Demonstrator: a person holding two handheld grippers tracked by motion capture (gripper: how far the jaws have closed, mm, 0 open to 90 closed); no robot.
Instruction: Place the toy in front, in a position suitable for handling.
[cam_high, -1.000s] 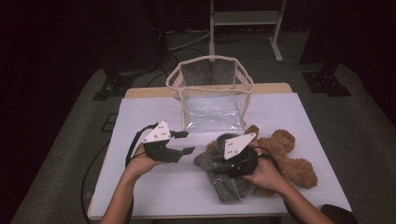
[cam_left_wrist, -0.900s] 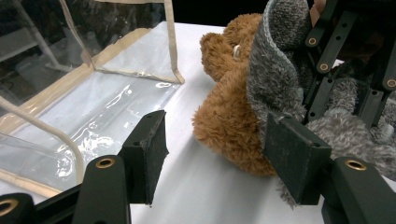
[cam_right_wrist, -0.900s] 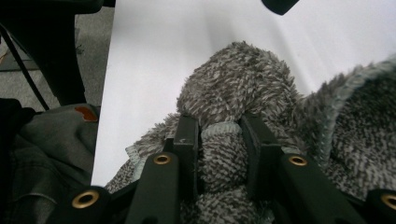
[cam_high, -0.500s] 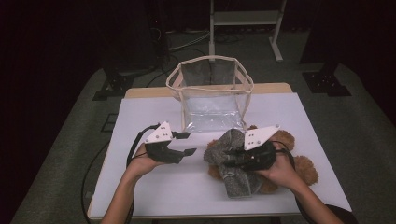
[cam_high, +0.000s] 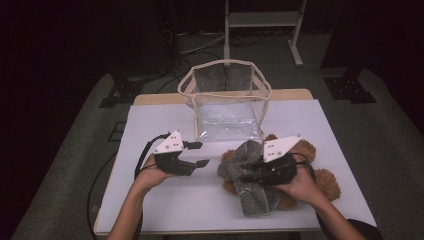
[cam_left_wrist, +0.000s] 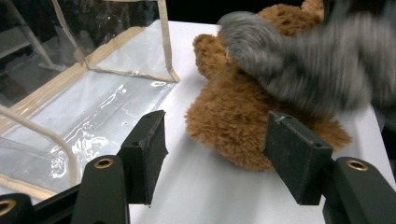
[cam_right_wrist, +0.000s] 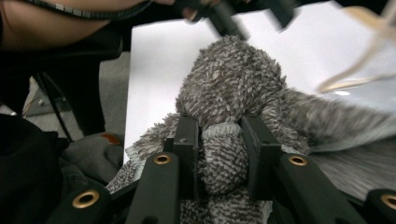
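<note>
Right tongs (cam_right_wrist: 218, 154) clenched on grey plush toy (cam_right_wrist: 233, 88), fold of fur pinched between both pads. Left tongs (cam_left_wrist: 219, 163) released, jaws wide apart, nothing between them, hovering just over white surface (cam_high: 165, 125). Grey plush sitting on top of brown teddy bear (cam_high: 320, 180), right of centre on surface, just in front of clear bag (cam_high: 226, 100). Teddy mostly covered by grey plush and right hand (cam_high: 300, 182) in high view; only edges visible. Grey plush blurred in left gripper view, shape hard to read. Top of right gripper view blurred too; left tongs smeared there. Bag walls cut off at frame edge in left gripper view.
</note>
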